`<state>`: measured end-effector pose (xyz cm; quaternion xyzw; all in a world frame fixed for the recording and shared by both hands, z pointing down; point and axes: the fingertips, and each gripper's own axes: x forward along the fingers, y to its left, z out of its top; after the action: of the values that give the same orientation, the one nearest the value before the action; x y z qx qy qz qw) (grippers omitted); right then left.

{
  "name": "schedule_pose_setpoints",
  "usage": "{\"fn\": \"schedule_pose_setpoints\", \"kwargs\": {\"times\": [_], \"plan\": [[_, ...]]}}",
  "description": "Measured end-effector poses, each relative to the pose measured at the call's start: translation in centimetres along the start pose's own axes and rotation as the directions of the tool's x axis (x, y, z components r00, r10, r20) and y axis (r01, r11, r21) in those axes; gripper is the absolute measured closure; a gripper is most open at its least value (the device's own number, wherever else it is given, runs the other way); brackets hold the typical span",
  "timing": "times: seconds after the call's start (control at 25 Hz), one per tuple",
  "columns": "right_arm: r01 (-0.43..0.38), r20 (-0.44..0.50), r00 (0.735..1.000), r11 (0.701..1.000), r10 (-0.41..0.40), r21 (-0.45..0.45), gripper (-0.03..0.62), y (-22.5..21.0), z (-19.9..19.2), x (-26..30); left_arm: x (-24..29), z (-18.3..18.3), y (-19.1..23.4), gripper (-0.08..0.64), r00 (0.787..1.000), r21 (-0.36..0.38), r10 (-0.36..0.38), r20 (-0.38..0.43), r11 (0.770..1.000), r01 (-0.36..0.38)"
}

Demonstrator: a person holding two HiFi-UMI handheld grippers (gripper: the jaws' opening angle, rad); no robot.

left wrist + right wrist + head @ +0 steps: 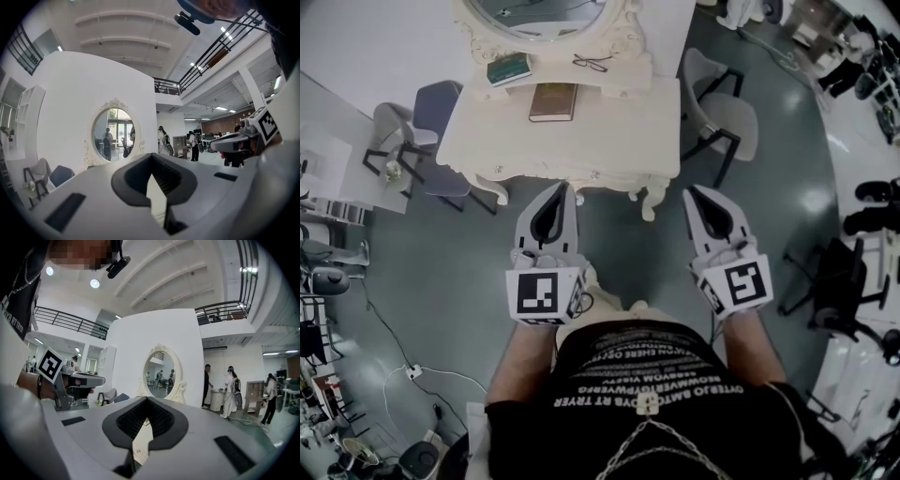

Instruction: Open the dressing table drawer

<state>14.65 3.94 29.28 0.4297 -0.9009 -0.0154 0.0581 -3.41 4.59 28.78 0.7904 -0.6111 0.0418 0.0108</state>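
Drawer (pixel 567 172): in the front edge of the cream dressing table (pixel 609 141), looks closed.
Left hand-held gripper (pixel 566 192): jaws together, empty, tip near the drawer front.
Right hand-held gripper (pixel 694 193): jaws together, empty.
Worktop: brown book (pixel 553 101), glasses (pixel 592 63), oval mirror (pixel 534 14).
Room: grey floor (pixel 441 272), grey chair (pixel 727 117) beside the table.

The person held both arms out in front, side by side and apart. The left gripper (pixel 566 191) pointed level and straight ahead, its fingers (pixel 528 236) closed together with nothing between them. The right gripper (pixel 693 192) lay parallel to it, likewise closed and empty. Bare forearms (pixel 522 356) ran back from the grippers toward the torso.
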Motion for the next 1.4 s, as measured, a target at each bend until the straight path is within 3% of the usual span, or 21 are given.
{"fn": "schedule_pose_setpoints", "kwargs": {"times": [0.16, 0.36, 0.48, 0.64, 0.8, 1.16, 1.4], "plan": [[0.009, 0.000, 1.000, 1.000, -0.009, -0.005, 0.592, 0.1, 0.7, 2.4, 1.5, 0.7, 2.0, 0.558, 1.000, -0.005, 0.000, 0.017, 1.000, 0.000], [0.031, 0.013, 0.999, 1.000, -0.031, 0.004, 0.591, -0.1, 1.3, 5.6, 4.0, 0.8, 4.4, 0.558, 0.999, 0.057, -0.048, 0.004, 0.997, 0.047], [0.045, 0.010, 0.999, 0.999, -0.045, 0.006, 0.592, -0.3, 1.3, 7.3, 5.4, 1.0, 5.3, 0.558, 0.998, 0.046, -0.056, 0.006, 0.997, 0.056], [0.064, -0.004, 0.998, 0.998, -0.064, 0.016, 0.591, -0.5, 1.2, 9.4, 7.1, 0.2, 6.8, 0.558, 0.995, 0.092, -0.095, -0.013, 0.991, 0.096], [0.084, -0.013, 0.996, 0.996, -0.084, 0.016, 0.592, -0.6, 1.1, 11.2, 8.6, 0.4, 8.1, 0.558, 0.994, 0.047, -0.105, -0.014, 0.993, 0.106], [0.119, -0.003, 0.993, 0.993, -0.119, -0.005, 0.591, 0.2, 2.5, 14.9, 11.2, 1.1, 11.4, 0.558, 0.989, 0.050, -0.147, -0.003, 0.988, 0.147], [0.150, -0.011, 0.989, 0.989, -0.150, -0.006, 0.592, 0.9, 2.9, 17.1, 12.7, 1.0, 13.3, 0.558, 0.981, 0.098, -0.196, -0.004, 0.976, 0.195]]}}
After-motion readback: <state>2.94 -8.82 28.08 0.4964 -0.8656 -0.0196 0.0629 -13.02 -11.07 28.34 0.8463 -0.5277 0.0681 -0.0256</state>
